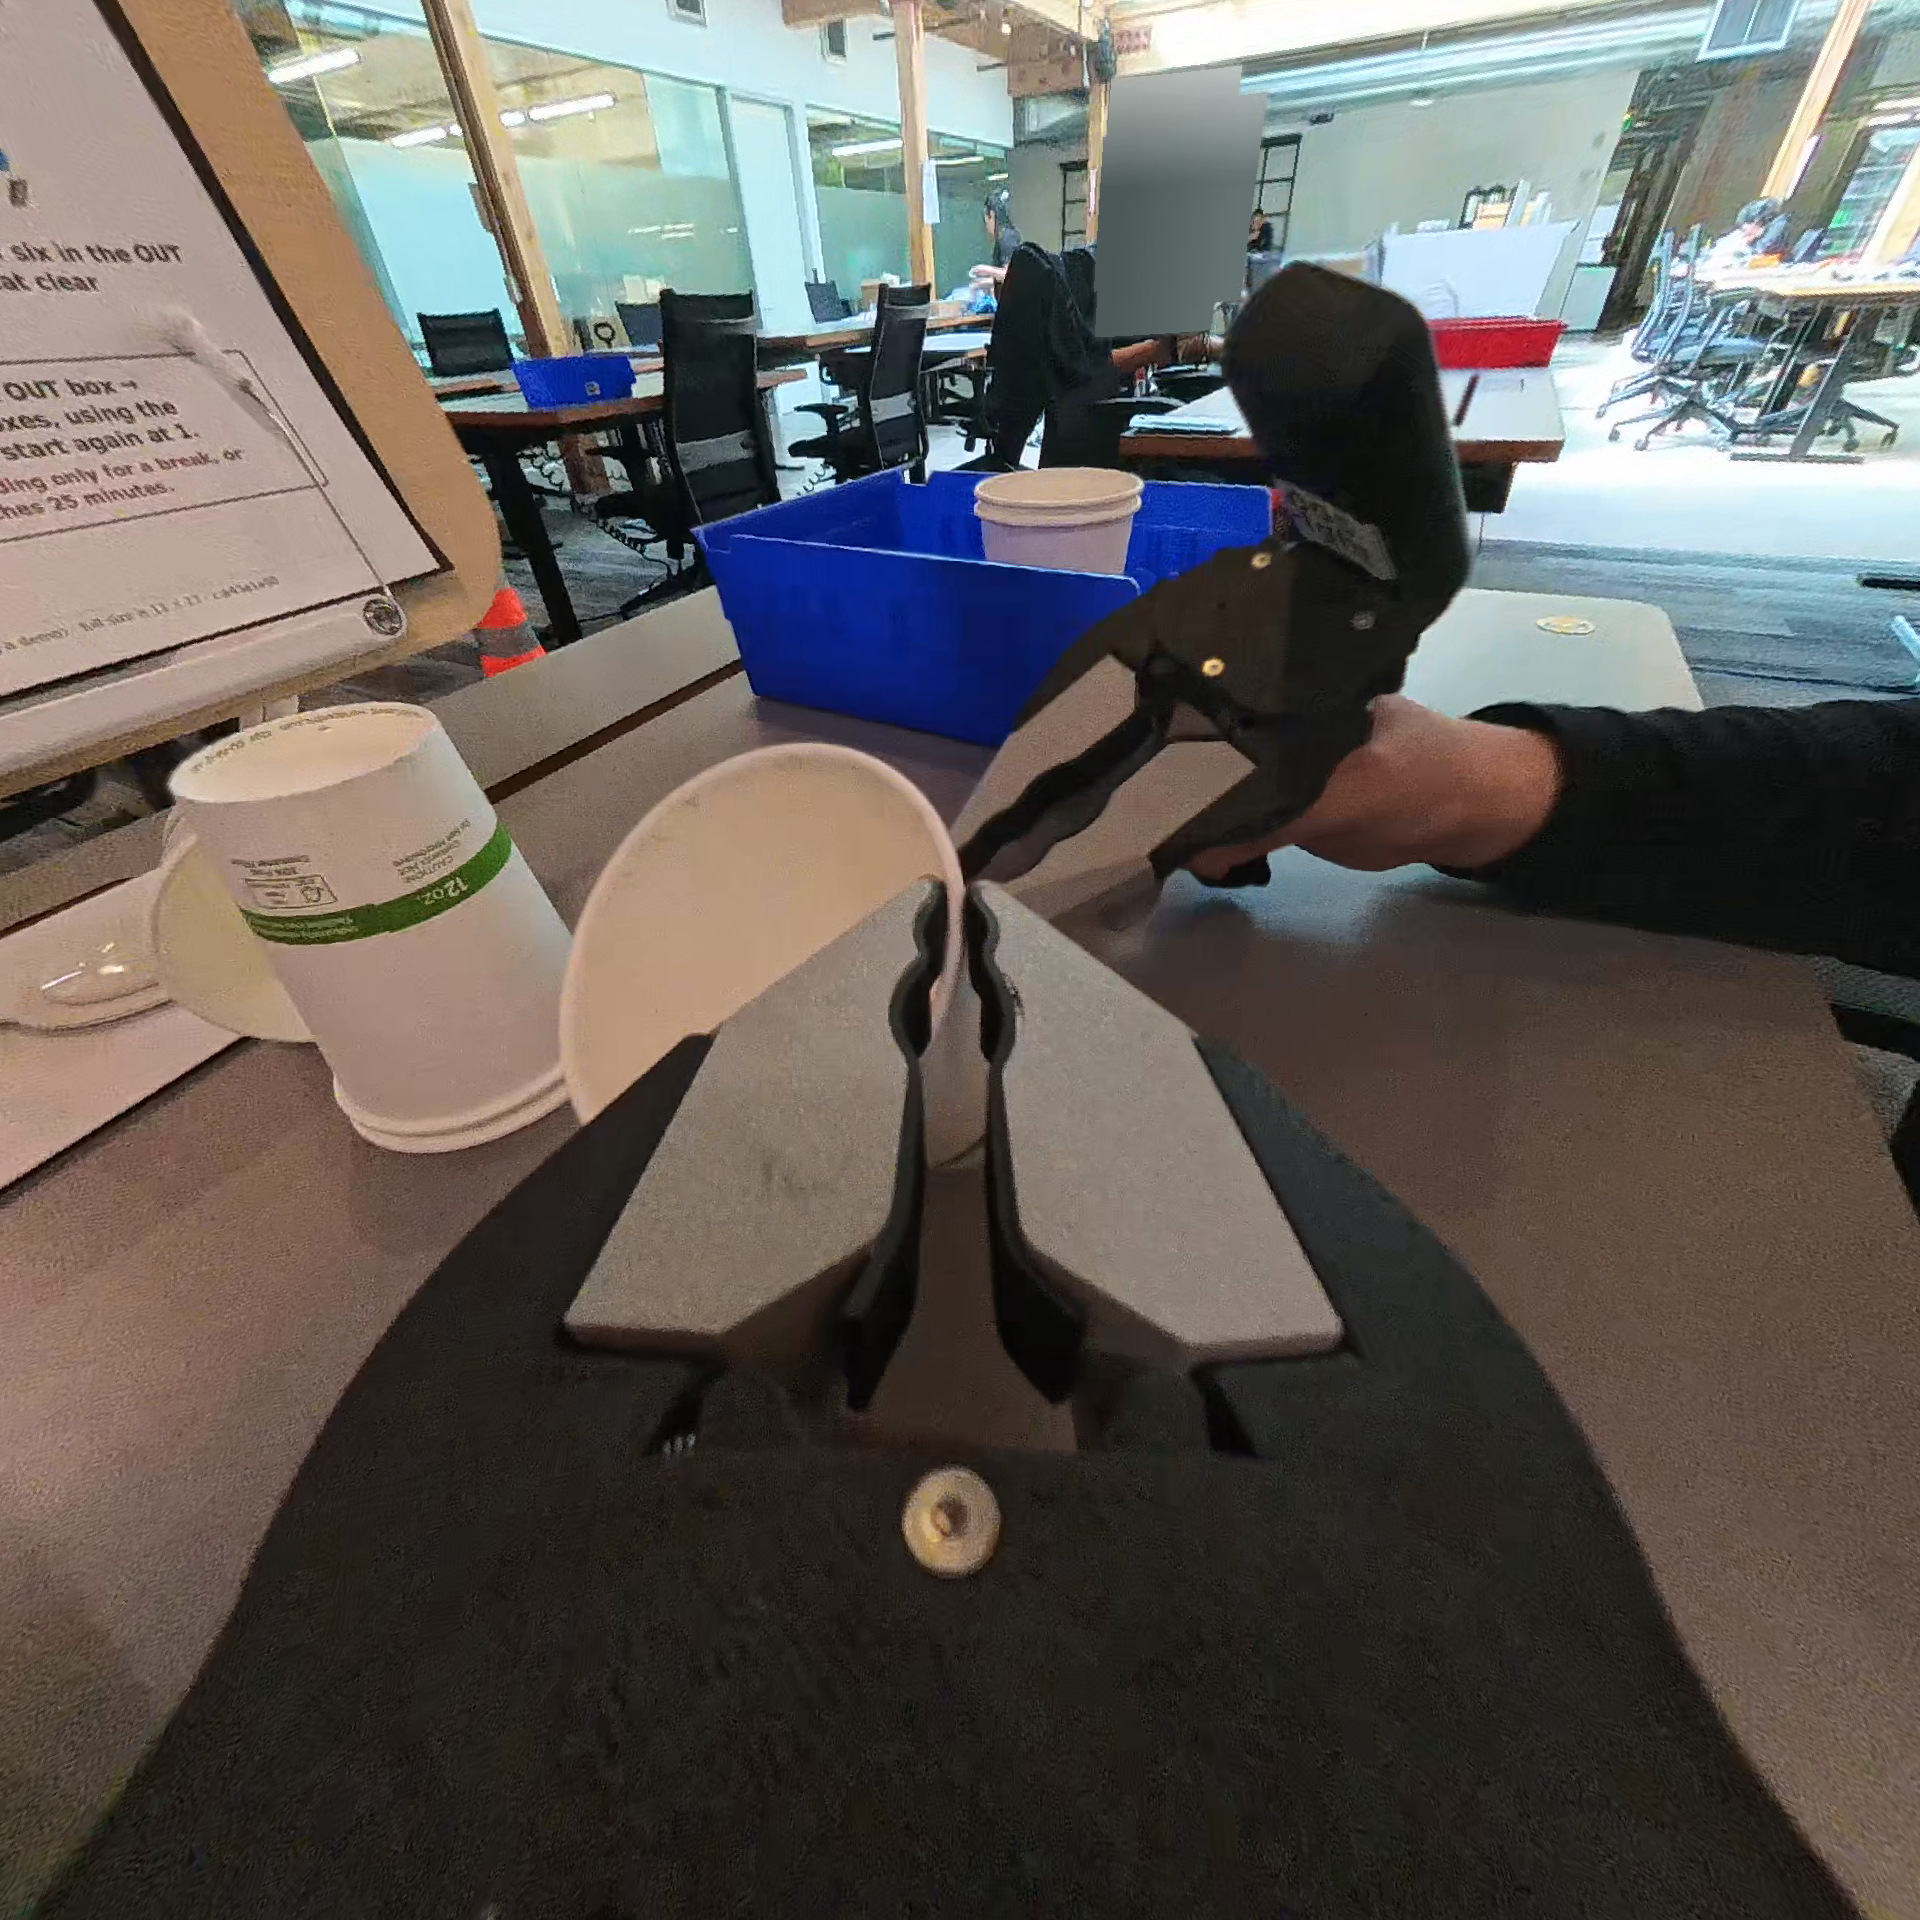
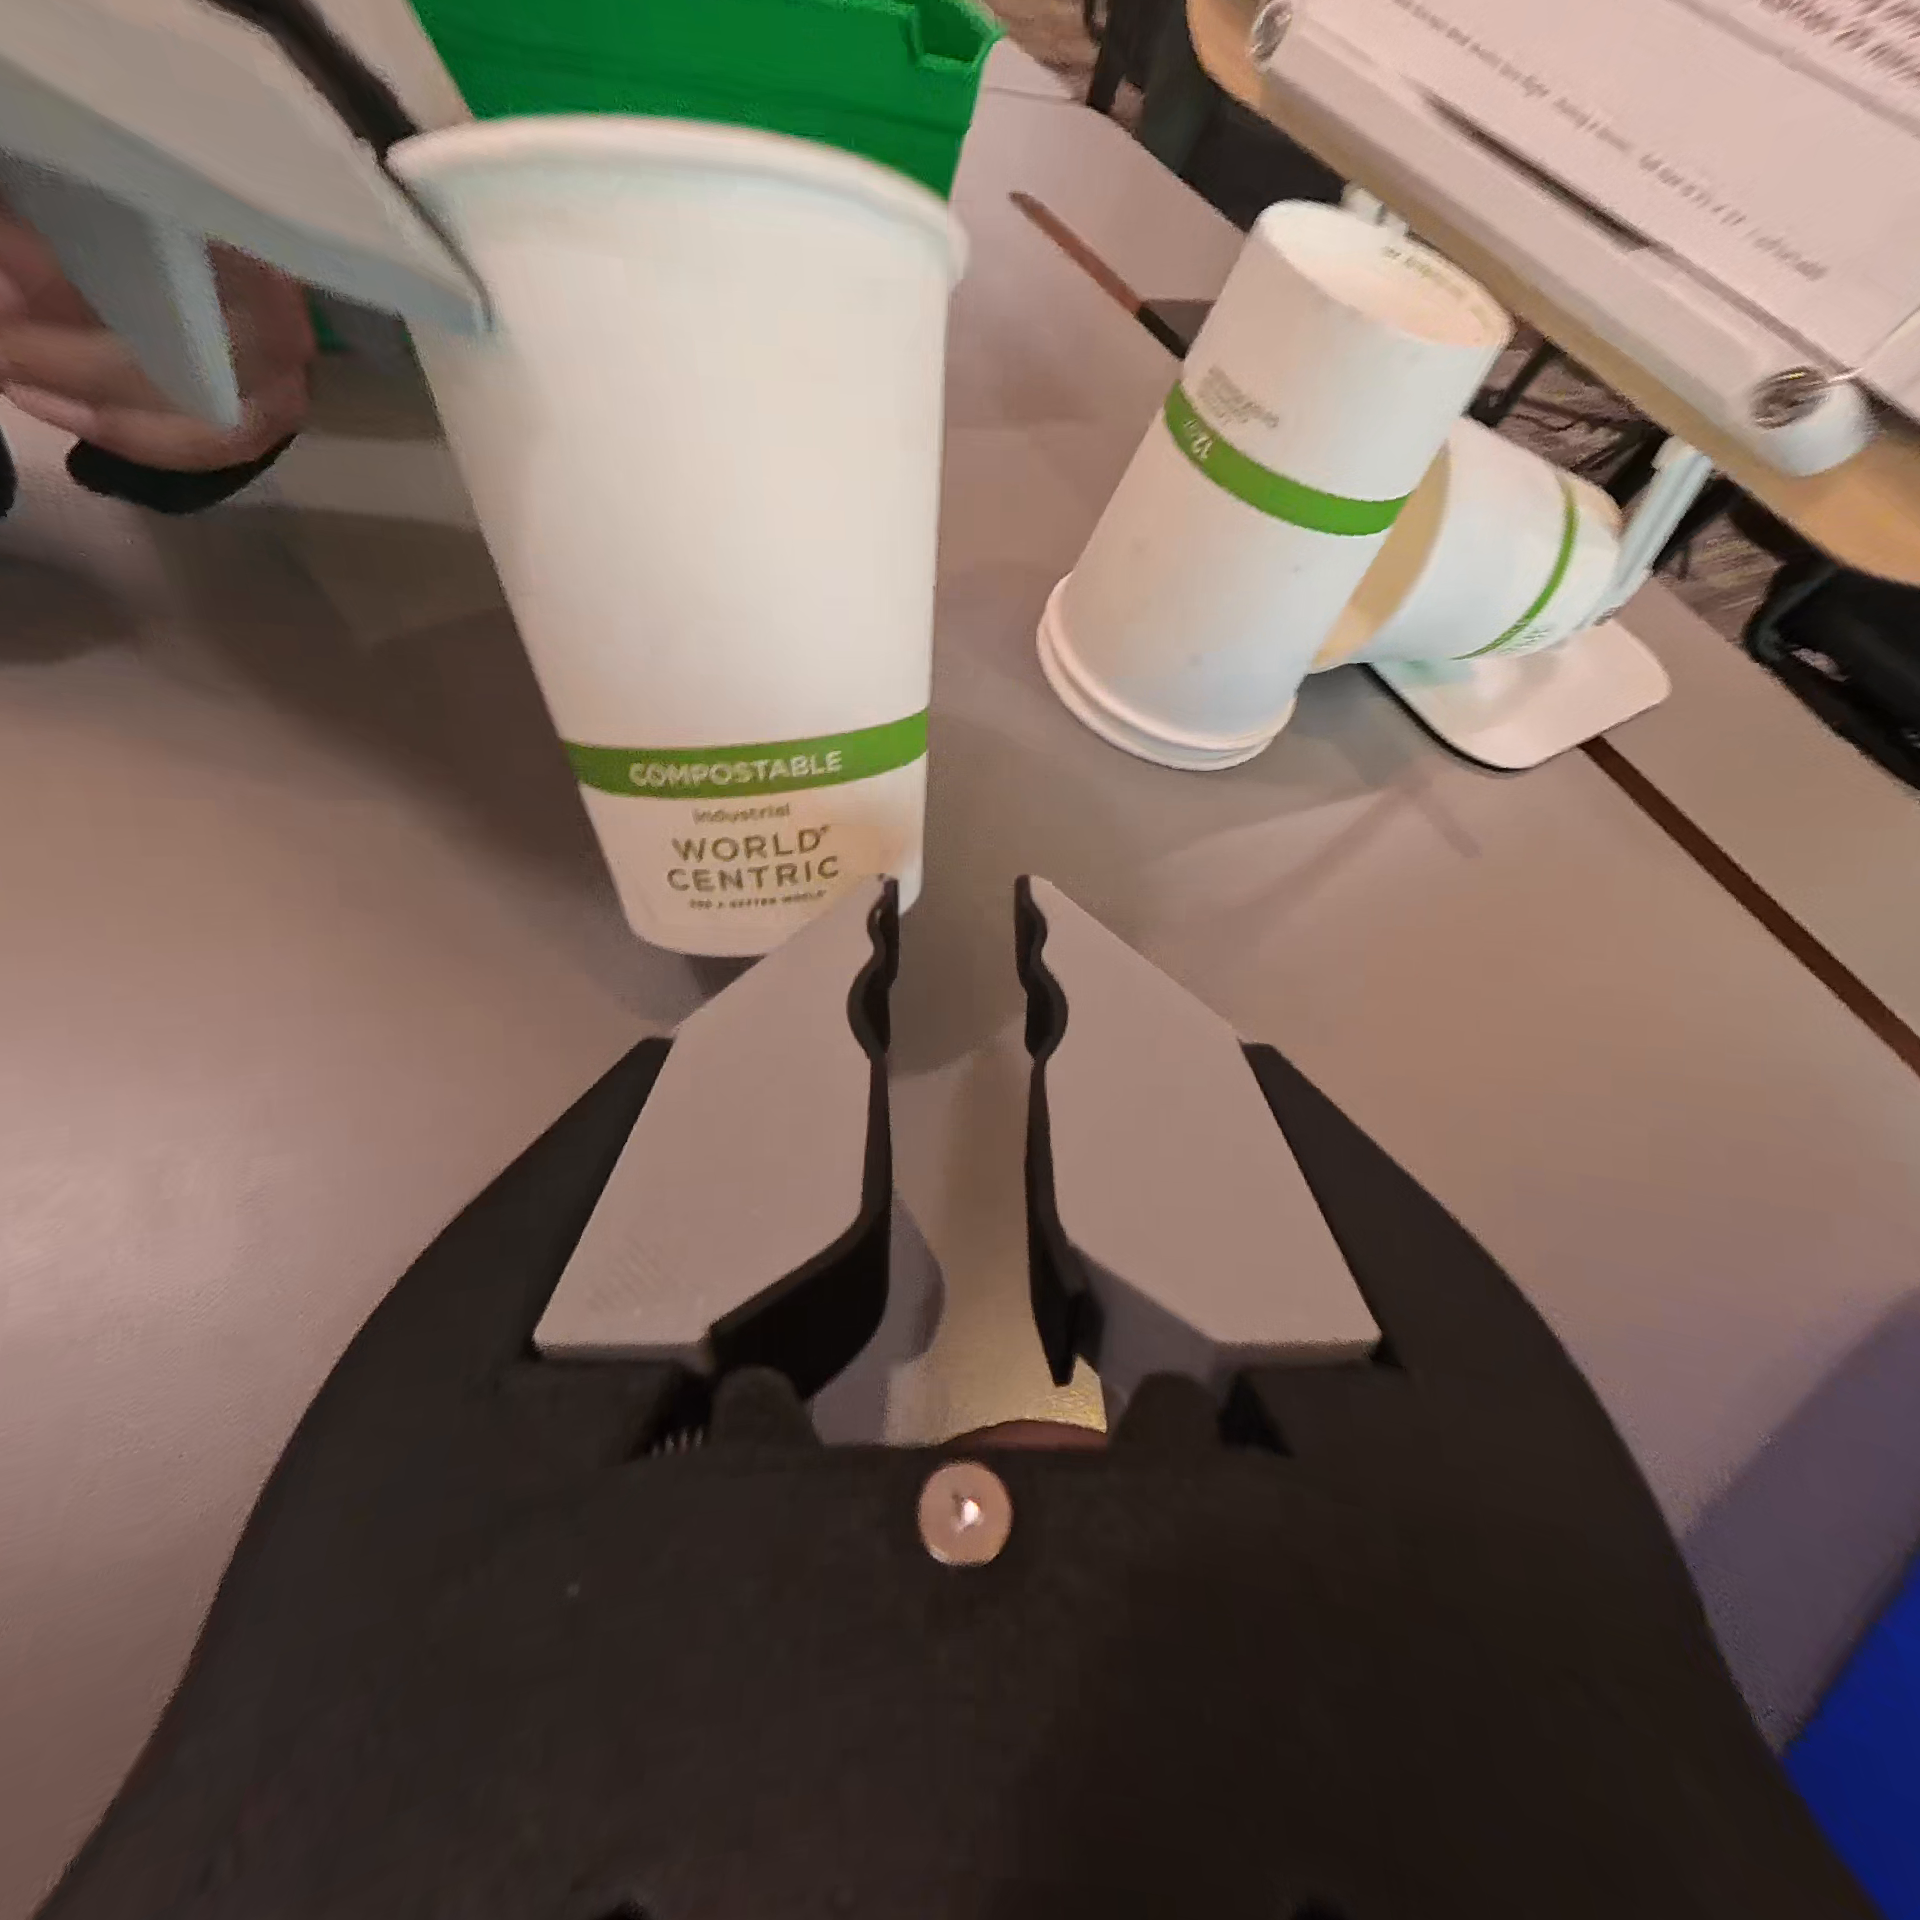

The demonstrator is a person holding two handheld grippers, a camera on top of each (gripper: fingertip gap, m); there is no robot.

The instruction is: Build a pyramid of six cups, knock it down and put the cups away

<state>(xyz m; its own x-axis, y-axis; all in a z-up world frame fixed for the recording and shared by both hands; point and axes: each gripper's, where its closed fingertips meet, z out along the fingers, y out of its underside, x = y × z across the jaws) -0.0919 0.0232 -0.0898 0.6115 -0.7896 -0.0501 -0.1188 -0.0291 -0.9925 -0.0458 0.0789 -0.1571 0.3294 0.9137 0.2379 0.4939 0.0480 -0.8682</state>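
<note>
White cup rim — between left jaws

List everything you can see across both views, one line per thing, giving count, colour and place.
held cup: one, white with green band, upright, rim pinched by the left gripper
inverted stack: one nested stack of cups, white with green band, rims down on the table
lying cup: one, white with green band, on its side beside the inverted stack
blue bin: one, at the table's far side
binned cups: nested, white, inside the blue bin
green bin: one, behind the held cup
instruction sheet: one, white, on a stand
table: one, grey
left gripper: shut on the held cup's rim
right gripper: open, empty
</note>
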